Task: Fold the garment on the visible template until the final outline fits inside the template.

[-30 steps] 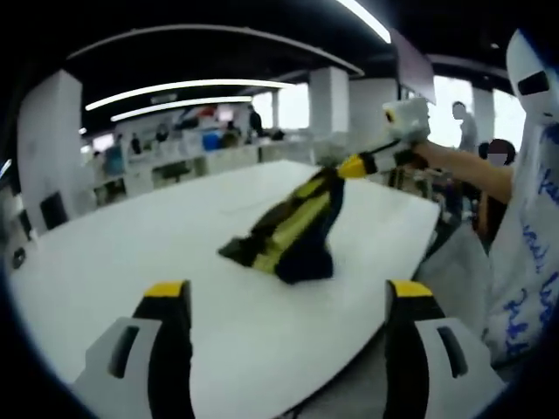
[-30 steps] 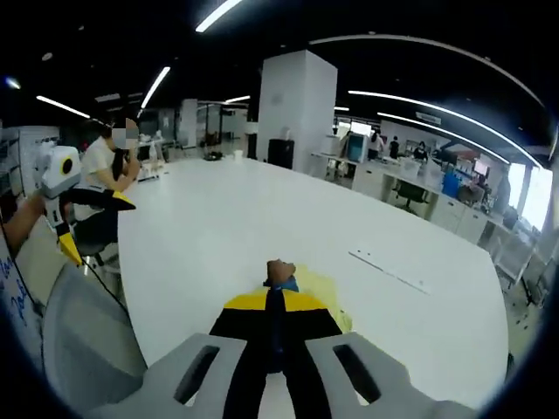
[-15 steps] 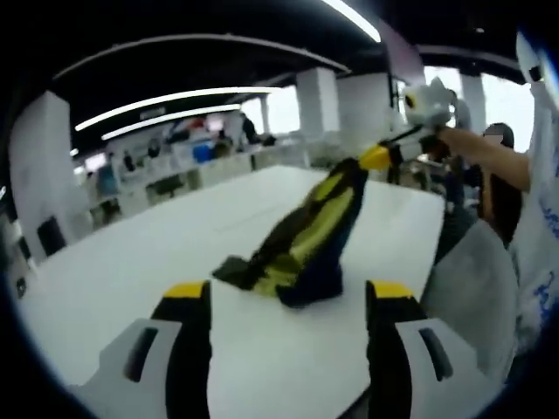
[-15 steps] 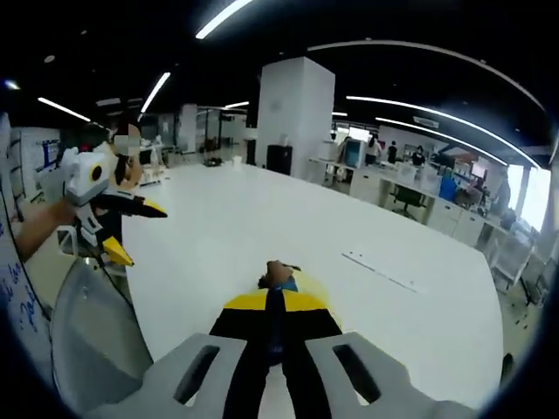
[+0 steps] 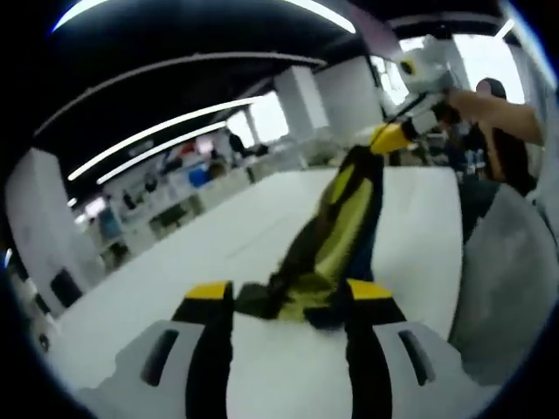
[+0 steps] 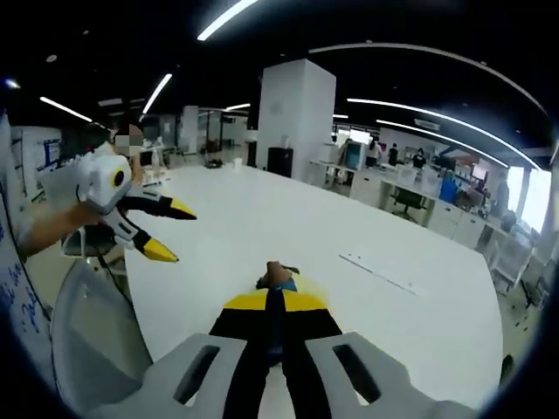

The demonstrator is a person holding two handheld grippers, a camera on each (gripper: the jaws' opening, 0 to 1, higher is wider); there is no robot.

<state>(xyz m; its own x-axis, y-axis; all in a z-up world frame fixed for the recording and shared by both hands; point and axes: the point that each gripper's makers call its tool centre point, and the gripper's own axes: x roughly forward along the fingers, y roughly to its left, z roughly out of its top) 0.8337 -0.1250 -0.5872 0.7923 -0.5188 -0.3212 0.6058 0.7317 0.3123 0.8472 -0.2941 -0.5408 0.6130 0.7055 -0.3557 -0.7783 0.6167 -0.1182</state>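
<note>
Now left gripper [image 5: 284,301] nearer garment [image 5: 336,236] than half second back; spread jaws flank its low end on table [image 5: 157,288], nothing pinched yet. Right gripper [image 6: 273,312] pressed together on upper edge of yellow-and-dark cloth, holding it lifted off table; seen high and beyond in left gripper view [image 5: 397,135]. Garment hangs stretched, bottom bunched on white surface. No template outline discernible. Judgement: left closing in to take second hold; folding not begun. Far: office desks, people.
</note>
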